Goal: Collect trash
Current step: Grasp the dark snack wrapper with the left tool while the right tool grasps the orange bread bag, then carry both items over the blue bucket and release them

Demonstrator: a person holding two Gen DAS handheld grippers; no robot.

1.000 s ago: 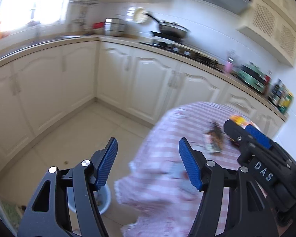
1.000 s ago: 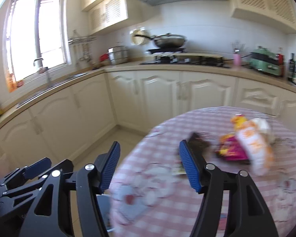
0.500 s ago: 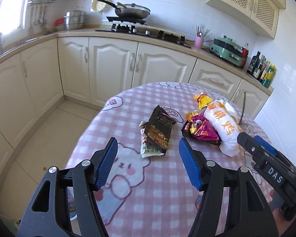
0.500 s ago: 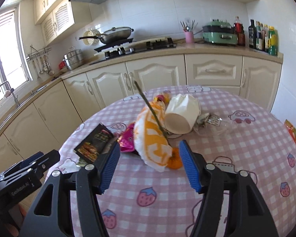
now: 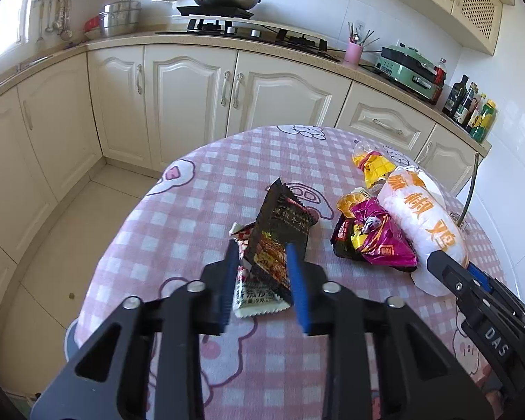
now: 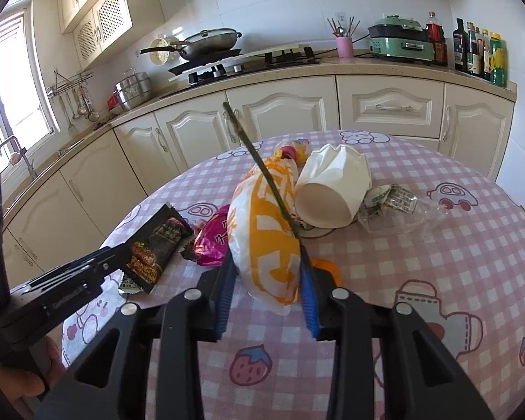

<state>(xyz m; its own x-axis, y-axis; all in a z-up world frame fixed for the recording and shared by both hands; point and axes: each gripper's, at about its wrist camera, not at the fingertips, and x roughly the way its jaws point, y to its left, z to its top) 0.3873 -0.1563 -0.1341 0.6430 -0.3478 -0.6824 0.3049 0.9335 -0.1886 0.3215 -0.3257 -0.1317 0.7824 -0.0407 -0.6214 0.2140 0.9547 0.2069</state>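
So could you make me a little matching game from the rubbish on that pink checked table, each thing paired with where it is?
Things:
1. black snack wrapper
2. white and orange plastic bag
3. white paper cup
4. magenta foil wrapper

Places:
A. lying on its side, mouth towards the right wrist camera
B. between the closing left gripper's blue pads
C. between the black wrapper and the orange bag
D. between the closing right gripper's blue pads

Pairs: 1-B, 2-D, 3-A, 4-C
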